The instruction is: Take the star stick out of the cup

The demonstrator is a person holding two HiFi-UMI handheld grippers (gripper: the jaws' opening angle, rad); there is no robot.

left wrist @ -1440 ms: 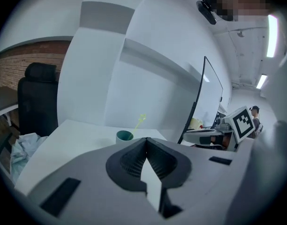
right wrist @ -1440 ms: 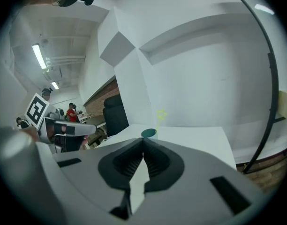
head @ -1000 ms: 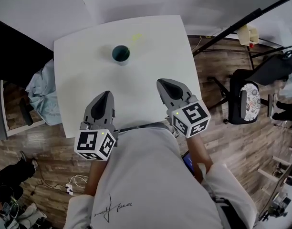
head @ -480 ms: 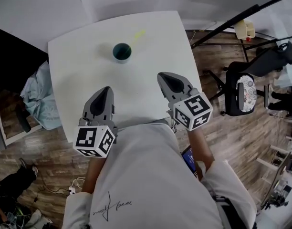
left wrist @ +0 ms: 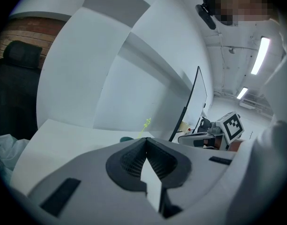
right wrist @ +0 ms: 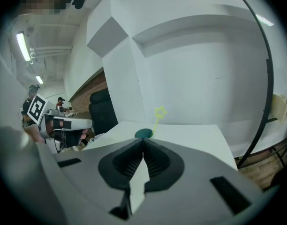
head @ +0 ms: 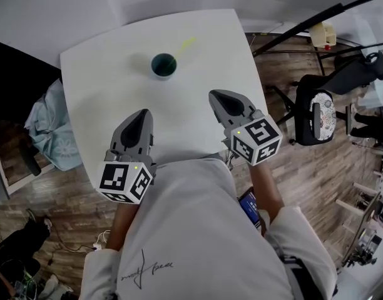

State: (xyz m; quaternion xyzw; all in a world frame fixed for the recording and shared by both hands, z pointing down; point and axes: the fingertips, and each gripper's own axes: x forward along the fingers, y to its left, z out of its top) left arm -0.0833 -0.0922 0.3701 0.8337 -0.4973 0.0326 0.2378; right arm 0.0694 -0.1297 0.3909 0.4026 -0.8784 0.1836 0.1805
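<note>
Jaws pressed together on both: left gripper (left wrist: 145, 139) and right gripper (right wrist: 143, 139) meet at the tips, nothing between them. Both hover over the near edge of the white table (head: 204, 36). Dark cup (head: 163, 65) stands well ahead, toward the far side. Star stick (head: 183, 45) sits in it, long axis leaning up and away to the right. Right gripper looks nearer the star end; it likely needs opening first.
</note>
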